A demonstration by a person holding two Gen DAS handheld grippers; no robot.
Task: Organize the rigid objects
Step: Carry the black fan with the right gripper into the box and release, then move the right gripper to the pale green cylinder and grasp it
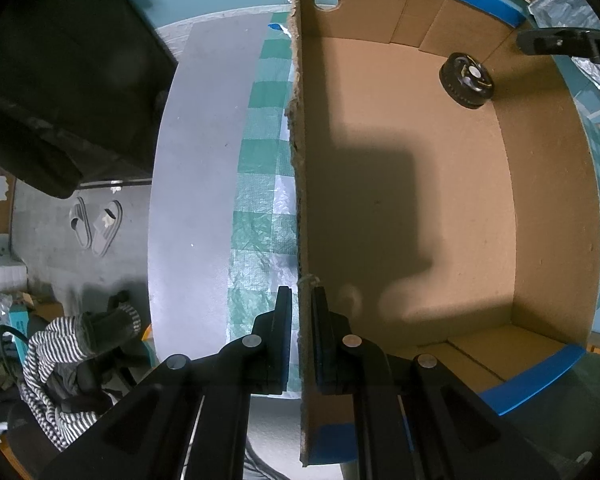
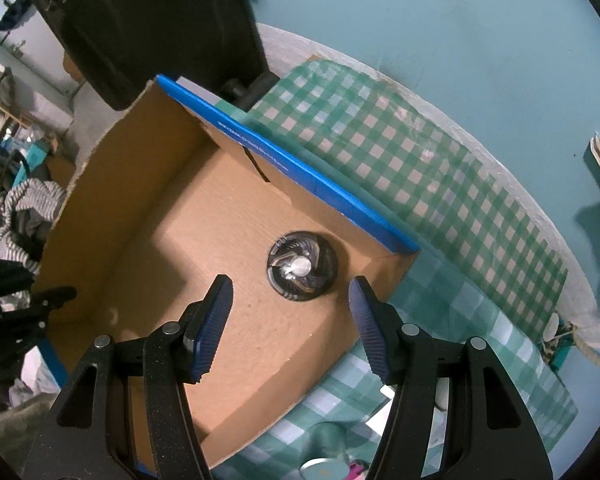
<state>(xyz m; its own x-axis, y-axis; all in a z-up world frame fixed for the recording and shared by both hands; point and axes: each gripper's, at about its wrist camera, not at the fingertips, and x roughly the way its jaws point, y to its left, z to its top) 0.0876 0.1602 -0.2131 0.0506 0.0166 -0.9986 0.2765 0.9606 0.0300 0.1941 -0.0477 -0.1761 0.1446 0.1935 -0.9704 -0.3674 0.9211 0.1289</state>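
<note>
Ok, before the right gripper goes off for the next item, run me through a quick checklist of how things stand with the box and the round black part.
1. Left gripper clamped on the cardboard box wall: ok, one finger sits on each side of the wall.
2. Right gripper free: ok, jaws are wide apart with nothing between them.
3. Round black part inside the box: ok, it lies on the box floor near a corner.
4. Part clear of the right fingers: ok, a gap shows on both sides.
5. Box flat on the checked tablecloth: cannot tell, its underside is hidden.
6. Room left in the box: ok, most of the floor is bare.
</note>
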